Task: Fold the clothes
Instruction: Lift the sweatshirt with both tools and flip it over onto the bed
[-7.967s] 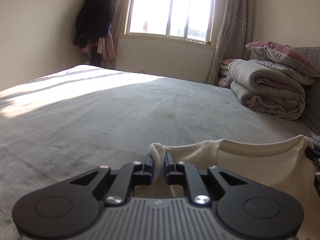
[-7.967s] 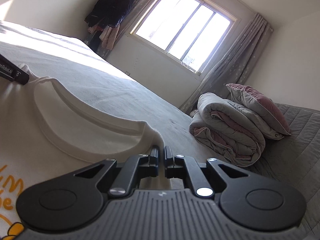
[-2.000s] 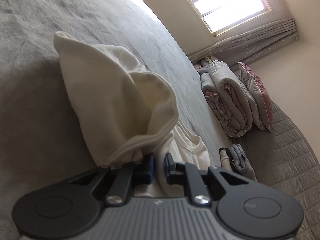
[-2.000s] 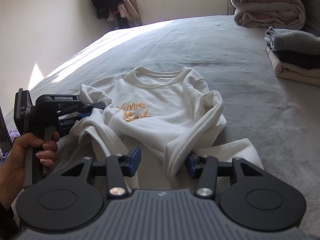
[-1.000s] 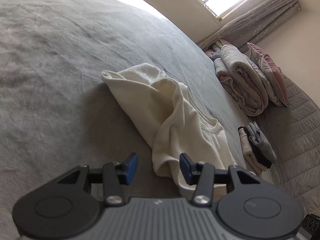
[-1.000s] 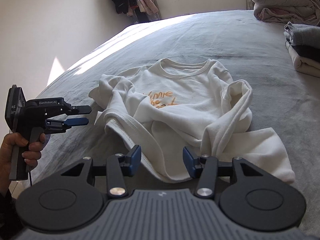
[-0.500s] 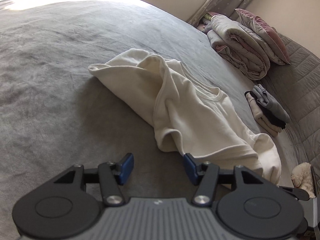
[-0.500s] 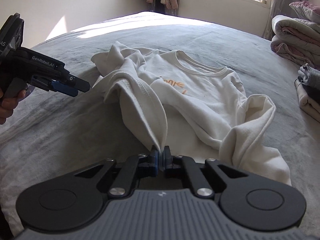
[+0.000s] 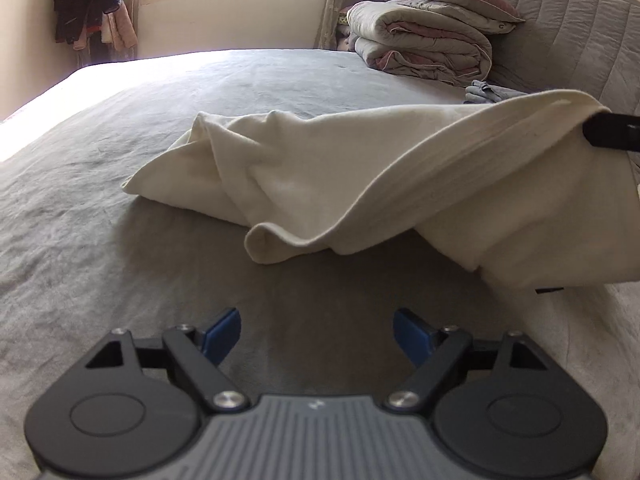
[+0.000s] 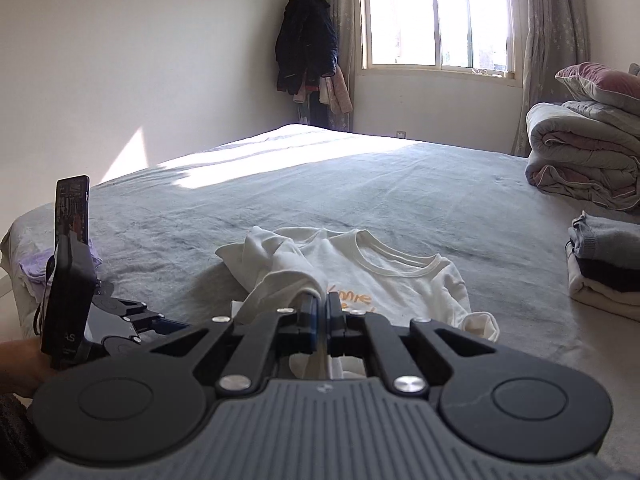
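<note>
1. The white shirt [image 10: 384,280] lies on the grey bed [image 10: 360,184], near the front edge. It is bunched up, not flat.
2. Its round neck faces the window [image 10: 436,12], and orange letters show on the chest.
3. The right tool [image 10: 323,322] is pinched tight on a bit of the shirt's cloth — the cloth runs up out of the closed tips in a lifted fold.
4. From the left wrist view, that lifted corner of the shirt [image 9: 360,168] hangs off the bed like a little tent, held up at the right edge of the picture by the right tool's black tip [image 9: 612,132].
5. The left tool [image 9: 316,330] is over the bare bed, just in front of the shirt's rolled hem. Its jaws are opening wide and nothing is between them.
6. The blue pads [image 9: 222,332] touch no cloth.
7. In the right wrist view the left tool [image 10: 120,316] sits low on the left, with a phone [image 10: 72,216] standing up on it.
8. A small pile of folded clothes [image 10: 604,264] sits on the right side of the bed — well apart from the shirt.
9. A rolled quilt [image 10: 584,160] with a pillow [image 10: 600,80] on top lies farther back on the right.
10. Dark coats [image 10: 306,44] hang in the corner by the window.
</note>
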`<state>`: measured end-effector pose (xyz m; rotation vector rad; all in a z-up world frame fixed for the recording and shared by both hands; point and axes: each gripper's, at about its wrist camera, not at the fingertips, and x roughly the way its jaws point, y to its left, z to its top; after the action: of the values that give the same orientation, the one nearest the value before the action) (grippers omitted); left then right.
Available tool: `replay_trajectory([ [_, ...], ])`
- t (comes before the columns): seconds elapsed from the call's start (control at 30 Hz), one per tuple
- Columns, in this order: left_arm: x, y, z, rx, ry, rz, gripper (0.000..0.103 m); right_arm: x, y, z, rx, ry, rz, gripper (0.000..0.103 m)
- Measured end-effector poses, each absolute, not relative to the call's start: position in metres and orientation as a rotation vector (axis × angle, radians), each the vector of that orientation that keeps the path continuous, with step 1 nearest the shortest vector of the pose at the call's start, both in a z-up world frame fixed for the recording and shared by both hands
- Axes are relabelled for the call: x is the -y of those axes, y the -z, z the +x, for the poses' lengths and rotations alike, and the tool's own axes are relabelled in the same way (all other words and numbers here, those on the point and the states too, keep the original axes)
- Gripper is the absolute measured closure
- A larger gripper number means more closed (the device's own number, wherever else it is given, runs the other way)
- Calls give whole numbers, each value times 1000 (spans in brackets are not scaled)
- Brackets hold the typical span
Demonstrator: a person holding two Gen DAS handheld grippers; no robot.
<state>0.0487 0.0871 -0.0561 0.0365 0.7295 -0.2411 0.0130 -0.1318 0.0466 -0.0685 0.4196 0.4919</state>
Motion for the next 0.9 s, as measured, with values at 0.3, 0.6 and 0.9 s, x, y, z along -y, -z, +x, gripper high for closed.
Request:
replay_trajectory([
  [0.3, -78, 63, 57, -711, 185, -16, 18, 136, -73, 1, -320, -486, -46, 100],
  [0.6, -72, 53, 29, -619, 281, 60, 65, 150, -82, 0, -291, -468, -6, 100],
  [0.9, -84, 23, -4, -695, 322, 305, 100, 161, -69, -5, -344, -469, -55, 100],
])
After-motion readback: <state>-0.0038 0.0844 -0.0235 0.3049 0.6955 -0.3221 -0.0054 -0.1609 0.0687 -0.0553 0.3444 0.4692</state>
